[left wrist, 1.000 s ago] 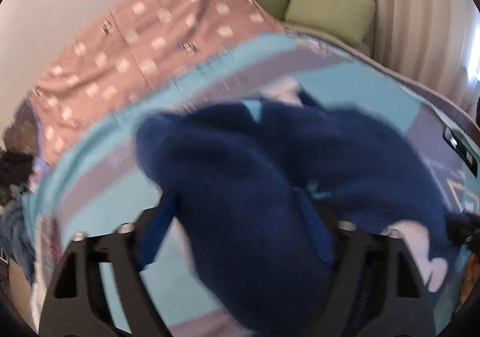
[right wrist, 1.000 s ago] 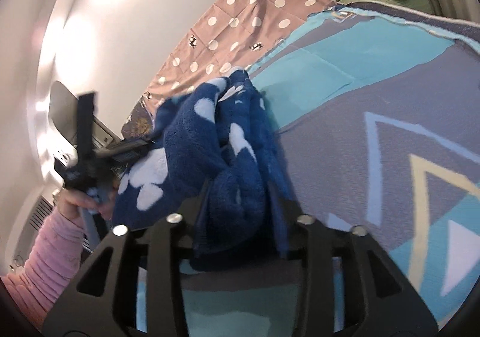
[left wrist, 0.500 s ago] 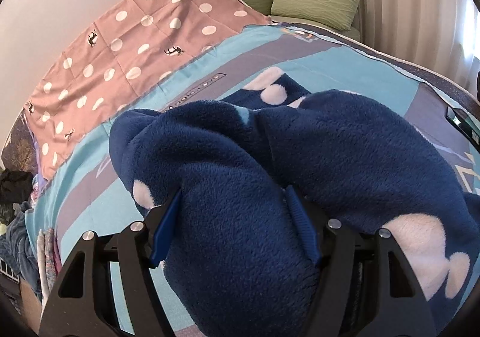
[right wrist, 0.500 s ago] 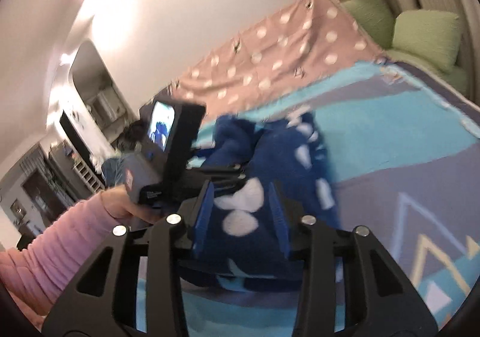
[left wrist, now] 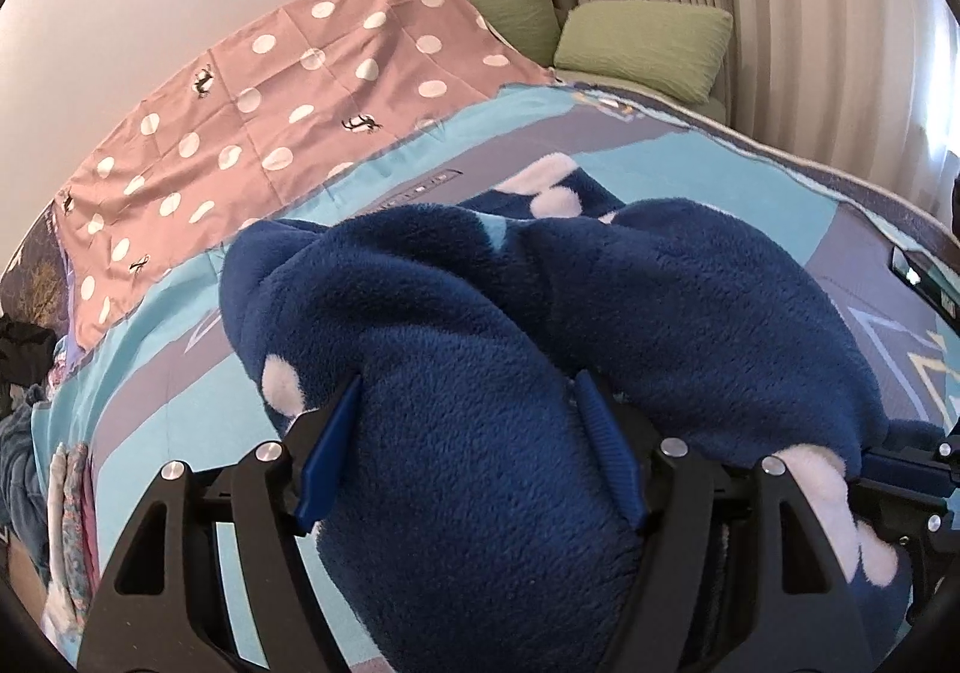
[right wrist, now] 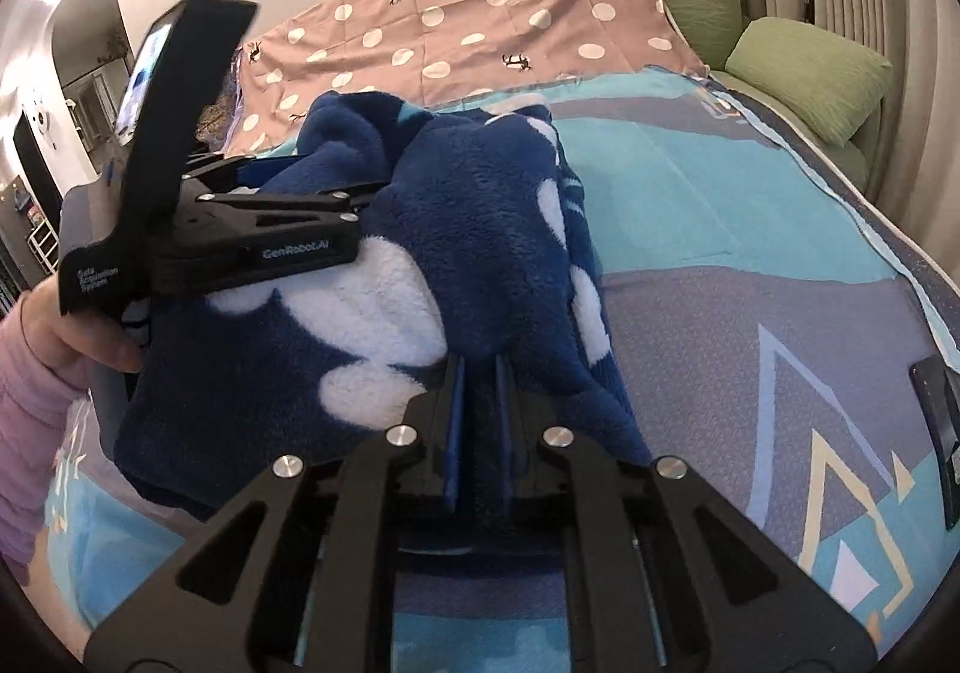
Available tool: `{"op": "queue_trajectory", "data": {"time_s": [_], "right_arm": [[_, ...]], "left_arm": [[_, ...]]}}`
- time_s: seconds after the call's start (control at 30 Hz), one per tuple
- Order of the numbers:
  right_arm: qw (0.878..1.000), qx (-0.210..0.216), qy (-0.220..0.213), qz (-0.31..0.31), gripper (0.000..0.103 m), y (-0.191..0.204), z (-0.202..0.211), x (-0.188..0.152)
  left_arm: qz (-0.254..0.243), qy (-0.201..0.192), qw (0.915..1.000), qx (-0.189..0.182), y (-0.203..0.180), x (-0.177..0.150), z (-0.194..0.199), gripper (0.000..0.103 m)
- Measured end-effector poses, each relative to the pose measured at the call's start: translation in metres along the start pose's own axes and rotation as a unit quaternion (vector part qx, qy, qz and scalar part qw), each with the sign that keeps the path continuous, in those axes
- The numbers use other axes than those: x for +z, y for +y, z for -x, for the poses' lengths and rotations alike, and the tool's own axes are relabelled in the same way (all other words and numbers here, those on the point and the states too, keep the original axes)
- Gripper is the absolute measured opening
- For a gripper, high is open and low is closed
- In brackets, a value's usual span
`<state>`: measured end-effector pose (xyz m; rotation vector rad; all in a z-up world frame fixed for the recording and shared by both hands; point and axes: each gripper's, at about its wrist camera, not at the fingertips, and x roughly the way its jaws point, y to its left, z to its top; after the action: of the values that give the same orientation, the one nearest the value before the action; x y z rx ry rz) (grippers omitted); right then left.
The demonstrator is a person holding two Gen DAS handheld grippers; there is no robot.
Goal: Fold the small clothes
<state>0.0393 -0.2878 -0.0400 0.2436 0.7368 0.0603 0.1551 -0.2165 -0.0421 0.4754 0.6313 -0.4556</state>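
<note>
Fleece in dark blue with white spots, a small garment (left wrist: 456,373), fills most of the left wrist view, bunched in thick folds above a bed (left wrist: 180,385) covered by a turquoise and grey patterned blanket. The left gripper (left wrist: 468,457) has its blue fingers (left wrist: 329,457) spread wide around a fat bundle of the fleece, pressing it from both sides. In the right wrist view the right gripper (right wrist: 478,433) has its fingers nearly together, pinching a narrow fold of the same garment (right wrist: 480,229), which drapes across to the left gripper (right wrist: 264,229), held by a hand (right wrist: 66,331) in a pink sleeve. Beyond lie a pink polka-dot sheet (left wrist: 288,91) and green pillows (right wrist: 804,73) near pleated curtains (left wrist: 780,1).
</note>
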Motion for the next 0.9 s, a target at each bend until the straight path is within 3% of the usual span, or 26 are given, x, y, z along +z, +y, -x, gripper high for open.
{"op": "queue_trajectory", "data": {"time_s": [0.1, 0.2, 0.27, 0.37, 0.47, 0.6, 0.73, 0.83, 0.9], "right_arm": [[1.0, 0.019, 0.011, -0.018, 0.009, -0.012, -0.003, 0.003], [0.998, 0.046, 0.017, -0.04, 0.009, -0.022, -0.004, 0.004], [0.997, 0.054, 0.018, -0.047, 0.009, -0.024, -0.005, 0.004], [0.996, 0.063, 0.022, -0.056, 0.009, -0.026, -0.006, 0.005], [0.995, 0.074, 0.026, -0.063, 0.009, -0.029, -0.007, 0.006], [0.996, 0.053, 0.025, -0.062, 0.009, -0.027, -0.01, 0.008], [0.997, 0.04, 0.027, -0.053, 0.009, -0.021, -0.004, 0.011], [0.999, 0.028, 0.019, -0.025, 0.017, -0.007, 0.014, 0.019], [1.0, 0.017, -0.011, 0.019, 0.026, 0.009, 0.03, 0.033]], "left_arm": [[0.039, -0.019, 0.999, 0.007, 0.009, 0.002, 0.023, 0.07], [0.069, -0.06, 0.9944, -0.053, 0.021, -0.003, 0.065, 0.069], [0.052, -0.073, 0.994, -0.063, 0.02, -0.017, 0.089, 0.069], [0.015, -0.05, 0.9964, -0.066, 0.008, -0.047, 0.097, 0.069], [-0.017, -0.06, 0.9978, -0.025, -0.005, -0.076, 0.09, 0.07], [-0.035, -0.062, 0.9975, -0.001, -0.019, -0.082, 0.071, 0.069], [-0.02, -0.051, 0.9982, -0.027, -0.01, -0.076, 0.07, 0.069], [0.006, -0.05, 0.997, -0.058, 0.007, -0.069, 0.088, 0.068], [0.034, -0.064, 0.9947, -0.073, 0.023, -0.06, 0.103, 0.068]]}}
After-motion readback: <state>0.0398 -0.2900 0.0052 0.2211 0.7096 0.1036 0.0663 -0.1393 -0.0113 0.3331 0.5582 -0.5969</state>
